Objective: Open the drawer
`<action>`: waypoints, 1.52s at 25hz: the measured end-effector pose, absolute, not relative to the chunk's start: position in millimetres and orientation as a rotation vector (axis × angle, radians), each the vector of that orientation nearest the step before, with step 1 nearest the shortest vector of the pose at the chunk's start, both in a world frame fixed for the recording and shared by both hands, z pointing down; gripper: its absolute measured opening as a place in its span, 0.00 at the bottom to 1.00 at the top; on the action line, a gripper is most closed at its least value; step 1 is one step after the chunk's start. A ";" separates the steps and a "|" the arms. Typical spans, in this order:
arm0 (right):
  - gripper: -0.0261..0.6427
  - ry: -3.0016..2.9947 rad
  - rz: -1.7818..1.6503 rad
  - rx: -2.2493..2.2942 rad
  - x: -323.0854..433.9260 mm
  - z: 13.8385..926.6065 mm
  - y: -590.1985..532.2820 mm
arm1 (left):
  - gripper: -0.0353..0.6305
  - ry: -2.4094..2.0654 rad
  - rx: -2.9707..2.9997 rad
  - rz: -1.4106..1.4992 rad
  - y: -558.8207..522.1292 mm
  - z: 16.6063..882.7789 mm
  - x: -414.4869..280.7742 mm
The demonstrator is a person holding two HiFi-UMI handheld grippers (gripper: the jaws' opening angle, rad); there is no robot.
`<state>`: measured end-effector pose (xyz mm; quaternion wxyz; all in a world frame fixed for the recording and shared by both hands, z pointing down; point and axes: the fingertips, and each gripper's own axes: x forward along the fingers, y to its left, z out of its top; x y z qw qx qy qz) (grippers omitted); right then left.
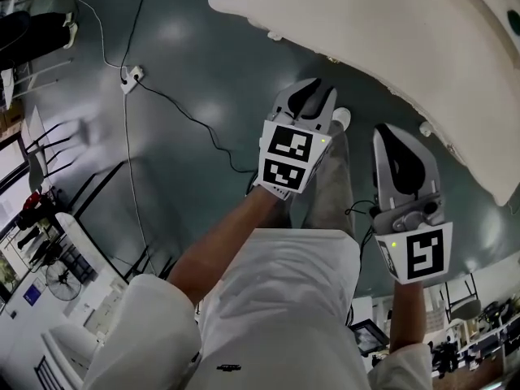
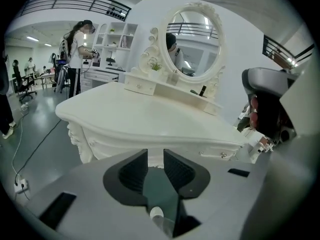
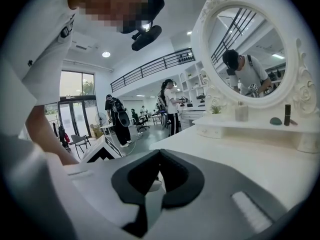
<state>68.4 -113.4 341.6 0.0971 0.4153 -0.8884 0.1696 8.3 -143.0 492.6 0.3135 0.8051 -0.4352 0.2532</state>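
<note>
Jaws of the left gripper (image 2: 155, 155) stand narrowly apart with nothing between them; those of the right gripper (image 3: 159, 153) meet at the tips and hold nothing. Count: two grippers, one white dressing table (image 2: 125, 115), one oval mirror (image 2: 192, 41), two small knobs (image 2: 223, 155) visible on the front. Drawer (image 2: 212, 150) sits in the carved apron under the tabletop edge, beyond the left gripper and right of its jaws. It is white, appears flush and closed, and neither gripper touches it.

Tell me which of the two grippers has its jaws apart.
The left gripper: a gap shows between its jaws, nothing in it. On the right gripper the jaws meet at the tips.
</note>
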 end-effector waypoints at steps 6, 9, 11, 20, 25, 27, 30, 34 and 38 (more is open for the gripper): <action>0.06 -2.628 0.527 1.222 70.5 354.3 -119.5 | 0.21 -1.174 2.115 0.671 -155.2 511.6 6.8; 0.06 -2.626 0.539 1.217 72.6 357.4 -118.9 | 0.23 -1.186 2.109 0.676 -157.9 519.1 7.7; 0.06 -2.626 0.548 1.212 72.4 358.9 -119.2 | 0.23 -1.189 2.100 0.682 -159.4 525.4 7.3; 0.06 -2.611 0.576 1.221 80.3 372.5 -124.3 | 0.25 -1.170 2.087 0.729 -170.6 561.7 12.1; 0.06 -2.593 0.598 1.256 87.0 376.1 -128.3 | 0.27 -1.167 2.082 0.759 -174.7 577.8 13.9; 0.06 -2.592 0.602 1.263 88.0 376.7 -130.6 | 0.27 -1.175 2.077 0.762 -177.3 581.6 14.2; 0.06 -2.593 0.609 1.272 88.3 378.9 -132.7 | 0.27 -1.186 2.079 0.767 -180.8 585.9 14.5; 0.06 -2.591 0.621 1.266 87.3 381.3 -132.4 | 0.28 -1.191 2.074 0.783 -183.4 592.5 14.5; 0.06 -2.587 0.630 1.264 88.7 384.7 -130.2 | 0.28 -1.195 2.072 0.787 -186.3 598.1 16.1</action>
